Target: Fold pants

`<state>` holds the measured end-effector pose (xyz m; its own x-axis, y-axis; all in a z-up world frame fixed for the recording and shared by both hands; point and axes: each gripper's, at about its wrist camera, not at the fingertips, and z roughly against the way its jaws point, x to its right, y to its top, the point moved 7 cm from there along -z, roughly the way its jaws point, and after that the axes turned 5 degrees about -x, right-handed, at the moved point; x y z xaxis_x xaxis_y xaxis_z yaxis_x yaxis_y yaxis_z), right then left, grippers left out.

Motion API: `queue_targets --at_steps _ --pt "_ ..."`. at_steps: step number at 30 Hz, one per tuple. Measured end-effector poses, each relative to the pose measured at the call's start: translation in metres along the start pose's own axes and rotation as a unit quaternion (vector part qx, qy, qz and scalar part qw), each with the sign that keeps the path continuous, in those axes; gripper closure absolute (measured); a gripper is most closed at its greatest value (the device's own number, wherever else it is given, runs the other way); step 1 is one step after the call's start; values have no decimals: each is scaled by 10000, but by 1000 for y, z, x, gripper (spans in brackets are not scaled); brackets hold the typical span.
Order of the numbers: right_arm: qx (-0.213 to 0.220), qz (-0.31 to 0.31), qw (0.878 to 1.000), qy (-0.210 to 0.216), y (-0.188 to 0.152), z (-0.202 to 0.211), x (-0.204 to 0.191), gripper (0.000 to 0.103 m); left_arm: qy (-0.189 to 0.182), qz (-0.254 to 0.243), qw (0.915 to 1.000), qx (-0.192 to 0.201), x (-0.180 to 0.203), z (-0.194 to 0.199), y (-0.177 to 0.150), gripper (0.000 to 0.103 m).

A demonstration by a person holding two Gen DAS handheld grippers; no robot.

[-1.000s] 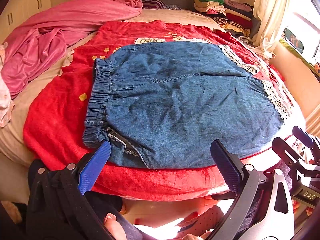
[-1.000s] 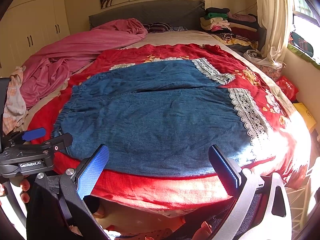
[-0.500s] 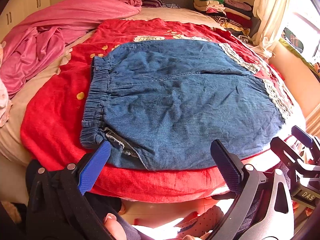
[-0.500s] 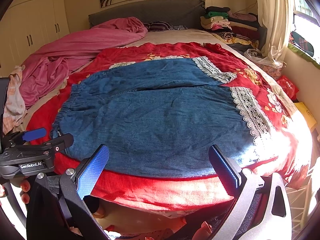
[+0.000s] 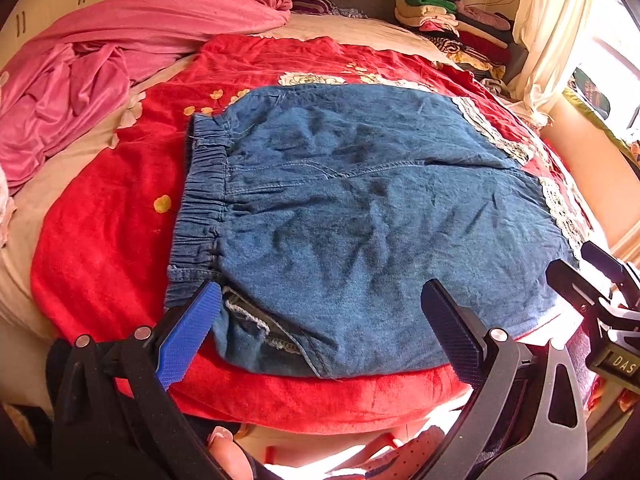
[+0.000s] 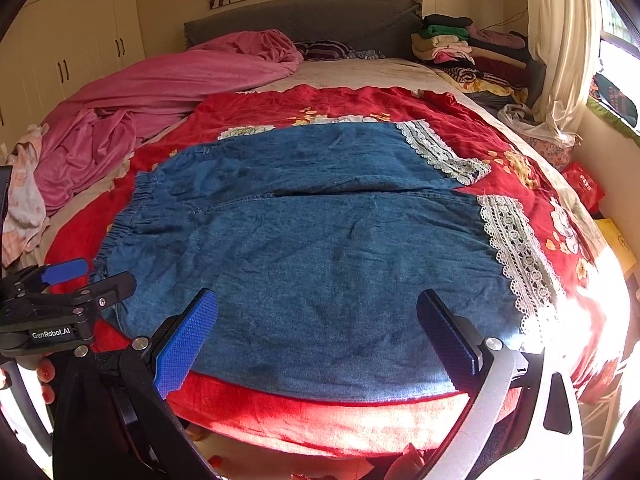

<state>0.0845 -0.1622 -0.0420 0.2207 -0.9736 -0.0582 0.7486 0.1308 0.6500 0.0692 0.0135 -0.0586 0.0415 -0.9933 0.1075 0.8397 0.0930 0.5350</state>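
Blue denim pants with lace-trimmed cuffs lie flat on a red blanket, elastic waistband to the left, legs to the right. My left gripper is open just above the pants' near edge, beside the waistband corner, holding nothing. Farther right along the same near edge, my right gripper hovers open over the near leg. Each gripper shows at the side of the other's view: the left gripper at the left, the right gripper at the right.
A crumpled pink blanket covers the bed's far left. Folded clothes are stacked at the far right by the grey headboard. A curtain and window stand on the right, wardrobes on the left.
Both grippers have moved a little closer and lower toward the pants' near edge. The pants have not moved and both grippers stay open.
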Motion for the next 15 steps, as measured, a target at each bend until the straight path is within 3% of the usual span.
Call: queue_targets --at_steps 8,15 --pt "-380 17 9977 553 51 -43 -14 4 203 344 9991 144 -50 -12 46 9" --pt "-426 683 9960 399 99 -79 -36 4 388 533 9978 108 -103 -40 99 9"
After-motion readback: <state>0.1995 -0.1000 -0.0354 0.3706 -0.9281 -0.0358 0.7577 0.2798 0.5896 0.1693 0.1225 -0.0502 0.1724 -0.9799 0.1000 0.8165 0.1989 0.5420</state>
